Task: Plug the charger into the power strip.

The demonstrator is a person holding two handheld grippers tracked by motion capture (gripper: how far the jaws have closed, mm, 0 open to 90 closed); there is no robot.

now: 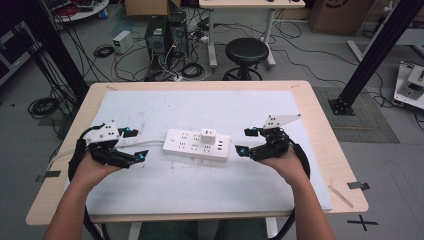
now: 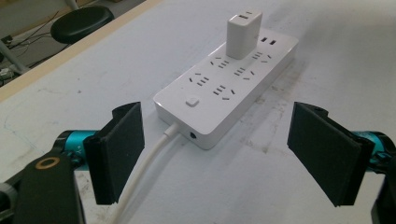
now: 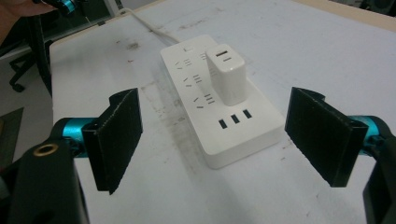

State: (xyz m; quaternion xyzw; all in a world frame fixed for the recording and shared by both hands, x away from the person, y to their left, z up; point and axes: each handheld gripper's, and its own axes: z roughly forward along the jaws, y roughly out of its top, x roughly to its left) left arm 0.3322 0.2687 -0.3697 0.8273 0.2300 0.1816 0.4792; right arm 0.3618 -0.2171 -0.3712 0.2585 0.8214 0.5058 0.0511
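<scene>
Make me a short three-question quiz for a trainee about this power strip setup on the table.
1. True or false: a white charger is plugged into the power strip.
2. Which tongs are nearer the end where the strip's cable comes out: A) left tongs, B) right tongs?
3. Fill in: both tongs are ____ and hold nothing.

Key: 1 true; 2 A; 3 open.
</scene>
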